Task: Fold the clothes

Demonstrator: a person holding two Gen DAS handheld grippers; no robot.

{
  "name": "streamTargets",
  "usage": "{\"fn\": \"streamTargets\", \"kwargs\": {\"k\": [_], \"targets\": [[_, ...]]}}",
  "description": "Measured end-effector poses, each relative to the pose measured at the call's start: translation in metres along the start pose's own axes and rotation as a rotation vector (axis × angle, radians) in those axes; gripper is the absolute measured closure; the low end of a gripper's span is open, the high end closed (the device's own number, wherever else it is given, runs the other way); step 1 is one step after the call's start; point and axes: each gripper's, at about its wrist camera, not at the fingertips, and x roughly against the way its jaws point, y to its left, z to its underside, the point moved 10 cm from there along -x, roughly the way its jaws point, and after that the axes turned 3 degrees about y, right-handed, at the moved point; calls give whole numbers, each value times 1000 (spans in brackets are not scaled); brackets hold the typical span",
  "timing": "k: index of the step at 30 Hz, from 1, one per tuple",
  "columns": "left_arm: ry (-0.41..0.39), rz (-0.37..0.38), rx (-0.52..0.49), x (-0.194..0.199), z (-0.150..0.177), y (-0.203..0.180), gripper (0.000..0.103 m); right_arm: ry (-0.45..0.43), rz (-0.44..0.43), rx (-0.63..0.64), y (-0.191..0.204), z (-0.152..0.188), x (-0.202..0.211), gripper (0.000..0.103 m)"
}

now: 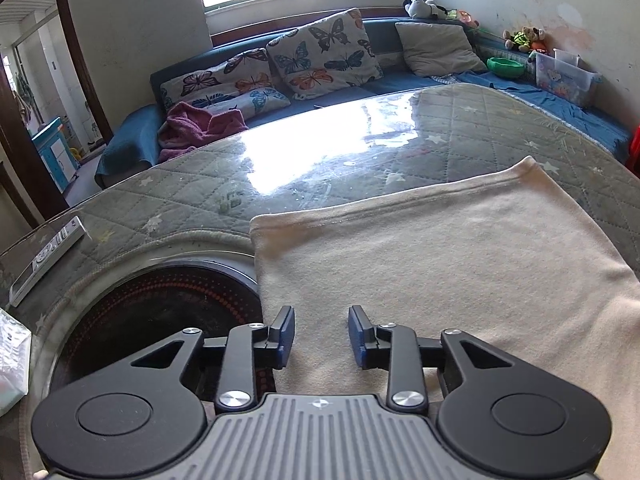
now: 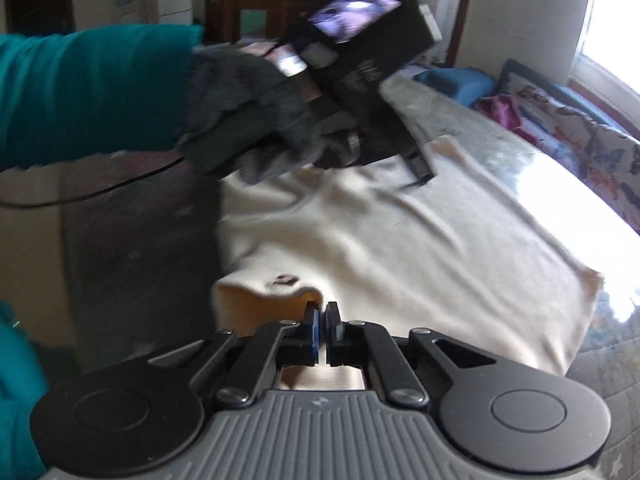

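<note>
A cream garment (image 1: 440, 264) lies spread flat on the quilted, glass-topped table (image 1: 320, 152). My left gripper (image 1: 321, 332) hovers over its near left part, open, with nothing between the blue pads. In the right wrist view the same garment (image 2: 400, 240) is wrinkled, with a small label (image 2: 285, 279) by its neckline. My right gripper (image 2: 321, 320) is shut, its tips pinching the garment's near edge beside the neckline. A grey-gloved hand (image 2: 248, 120) in a teal sleeve holds the left gripper's body at the garment's far side.
A round dark hotplate (image 1: 160, 312) is set into the table left of the garment. A remote control (image 1: 48, 256) and a white packet (image 1: 12, 360) lie at the far left. Behind the table is a blue sofa (image 1: 132, 140) with butterfly pillows (image 1: 320, 52) and a magenta cloth (image 1: 200, 128).
</note>
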Motion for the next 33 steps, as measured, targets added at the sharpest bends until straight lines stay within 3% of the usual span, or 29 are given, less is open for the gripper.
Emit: {"fn": "streamTargets", "kwargs": {"k": [7, 12, 22, 28, 33], "targets": [[-10, -20, -7, 8, 2, 3, 63, 11, -9, -30, 9, 11, 1, 96], [-52, 34, -18, 34, 10, -12, 63, -34, -29, -136, -1, 11, 25, 94], [-97, 240, -185, 81, 58, -92, 63, -45, 198, -395, -67, 60, 50, 89], [-118, 255, -300, 91, 81, -114, 63, -15, 296, -548, -93, 108, 71, 87], [-132, 266, -328, 102, 81, -119, 62, -33, 360, -632, -108, 137, 100, 86]]}}
